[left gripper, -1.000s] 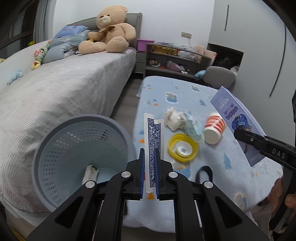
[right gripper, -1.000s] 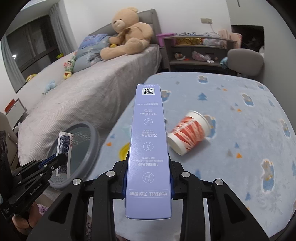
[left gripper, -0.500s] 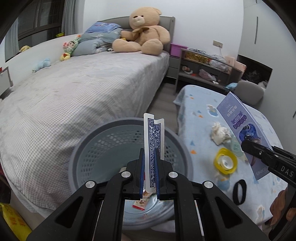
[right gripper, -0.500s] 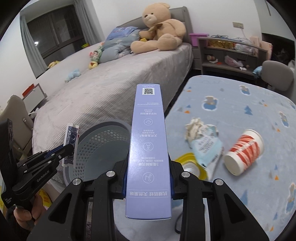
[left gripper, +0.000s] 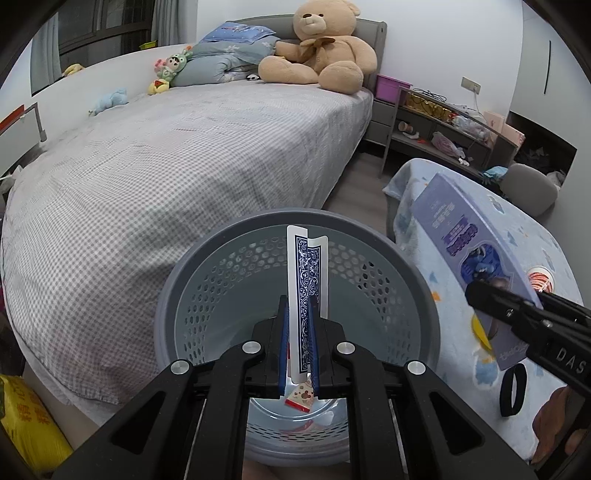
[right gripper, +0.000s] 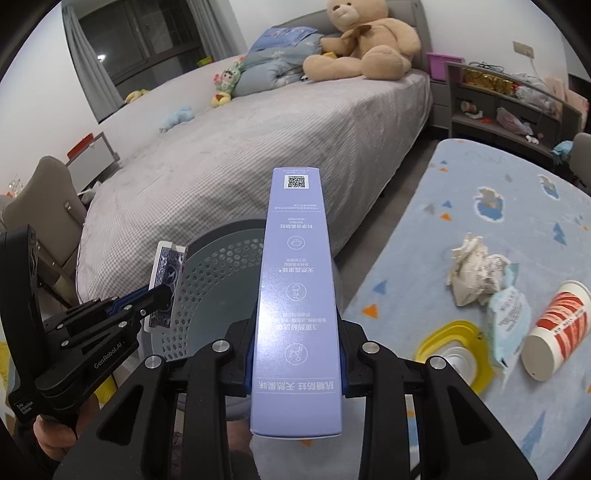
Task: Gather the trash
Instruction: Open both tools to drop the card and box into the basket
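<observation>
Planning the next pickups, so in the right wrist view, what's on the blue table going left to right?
Yellow lid → crumpled paper → light blue wrapper → red-striped paper cup.

Bedroom before me — a bed (left gripper: 192,147) in grey checked cover, a teddy bear (left gripper: 317,48) against its grey headboard (left gripper: 373,33); white walls, a dark window (right gripper: 147,40) with grey curtain, a cluttered shelf unit (left gripper: 443,125) — wood floor between.

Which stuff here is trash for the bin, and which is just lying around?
For the job:
- playing card in left tongs
- purple box in right tongs
- basket
- crumpled paper
- paper cup

Just lying about:
- teddy bear
- bed
</observation>
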